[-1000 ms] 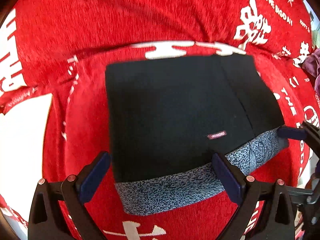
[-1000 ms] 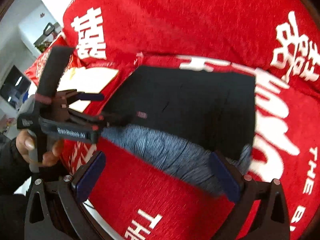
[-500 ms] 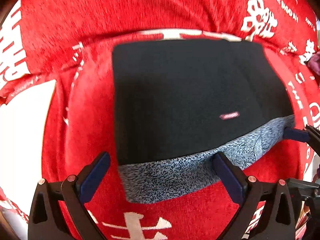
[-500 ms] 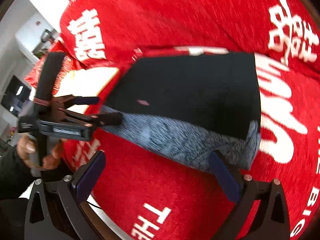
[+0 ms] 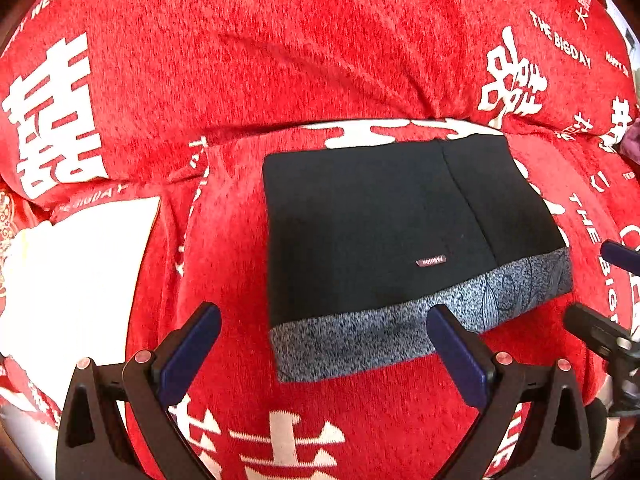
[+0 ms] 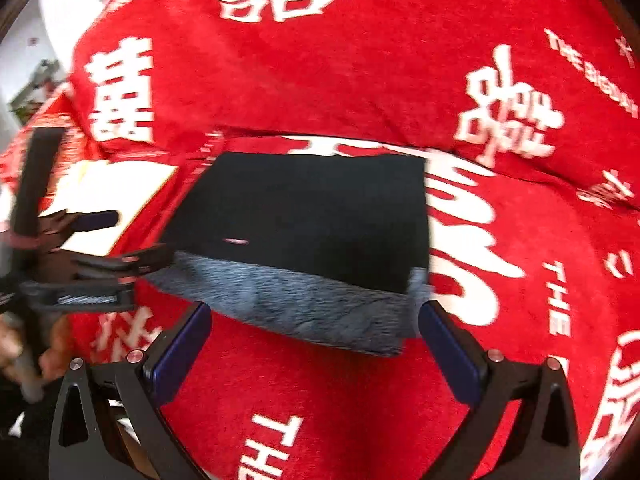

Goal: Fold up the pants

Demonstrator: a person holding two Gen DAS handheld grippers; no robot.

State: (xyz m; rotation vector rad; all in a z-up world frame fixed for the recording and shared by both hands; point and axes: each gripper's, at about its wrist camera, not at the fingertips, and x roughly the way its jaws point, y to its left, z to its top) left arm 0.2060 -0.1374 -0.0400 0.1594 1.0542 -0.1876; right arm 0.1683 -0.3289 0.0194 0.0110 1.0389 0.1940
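The pants [image 5: 376, 224] lie folded into a flat black rectangle on the red cover, with a grey speckled band [image 5: 360, 340] along the near edge and a small label on top. My left gripper [image 5: 322, 320] hovers open just short of that band, holding nothing. In the right wrist view the pants [image 6: 312, 208] lie ahead, and my right gripper [image 6: 314, 312] is open in front of the grey band [image 6: 300, 308]. The left gripper [image 6: 128, 236], held by a hand [image 6: 52, 360], sits at the band's left corner. The right gripper's fingers [image 5: 616, 256] show at the right edge.
A red cover [image 5: 280, 60] with white characters spreads over the seat and rises behind the pants. A white panel [image 5: 72, 280] lies to the left. A purple item [image 5: 632, 140] shows at the far right edge.
Both grippers have drawn back from the grey band, and the right finger no longer touches its right corner. The pants stay flat and folded.
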